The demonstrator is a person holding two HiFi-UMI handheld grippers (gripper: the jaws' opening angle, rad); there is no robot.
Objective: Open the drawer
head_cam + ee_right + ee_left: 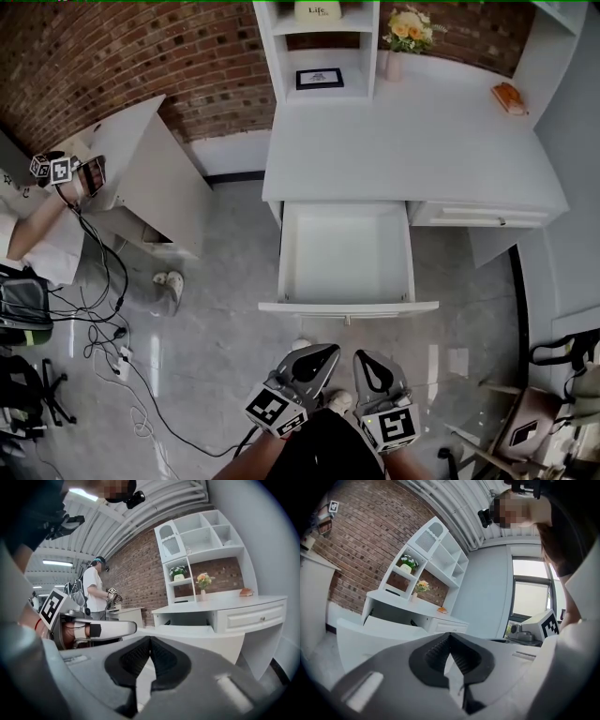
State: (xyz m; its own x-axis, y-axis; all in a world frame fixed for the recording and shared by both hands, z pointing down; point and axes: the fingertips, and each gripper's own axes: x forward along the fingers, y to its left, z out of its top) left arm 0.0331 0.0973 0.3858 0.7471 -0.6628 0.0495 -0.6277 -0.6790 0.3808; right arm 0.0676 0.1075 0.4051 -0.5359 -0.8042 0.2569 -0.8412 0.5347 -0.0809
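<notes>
The white desk [422, 141] has its middle drawer [349, 307] pulled far out, and its inside is bare. This open drawer also shows ahead in the left gripper view [370, 637] and in the right gripper view [201, 631]. Both grippers are held side by side low in the head view, well back from the drawer front and touching nothing. My left gripper [330, 352] [449, 638] is shut with nothing between its pads. My right gripper [365, 357] [150, 641] is likewise shut and holds nothing.
A second drawer [478, 217] at the desk's right is shut. A flower vase [408, 33] and an orange object [508, 97] sit on the desk. Another person [37, 220] works at a white cabinet [155, 173] on the left. Cables [103, 309] and shoes [169, 281] lie on the floor.
</notes>
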